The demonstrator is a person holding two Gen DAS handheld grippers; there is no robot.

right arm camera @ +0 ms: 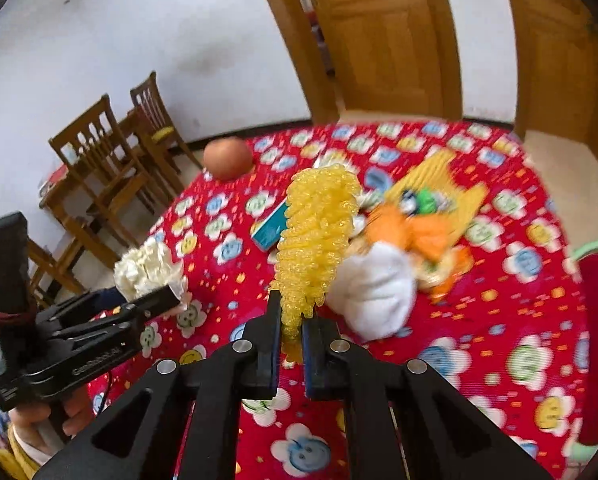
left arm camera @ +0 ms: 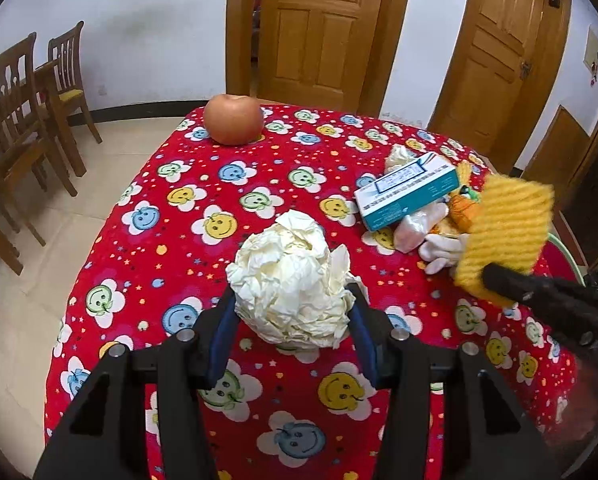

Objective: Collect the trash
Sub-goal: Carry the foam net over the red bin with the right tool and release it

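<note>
2 grippers carry trash for binning: my left gripper (left arm camera: 291,312) clamps the crumpled paper ball (left arm camera: 293,280), my right gripper (right arm camera: 291,320), at its 3 o'clock, pinches the yellow ribbed wrapper (right arm camera: 319,232).

Right gripper (right arm camera: 292,326) clamps yellow knit cloth (right arm camera: 317,236) above red tablecloth (right arm camera: 499,320).

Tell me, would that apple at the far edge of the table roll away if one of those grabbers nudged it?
Probably. The apple is round and sits free on the flowered tablecloth, close to the edge, so a push could send it off. It looks smooth and firm, so narrow fingers might slip on it.
</note>
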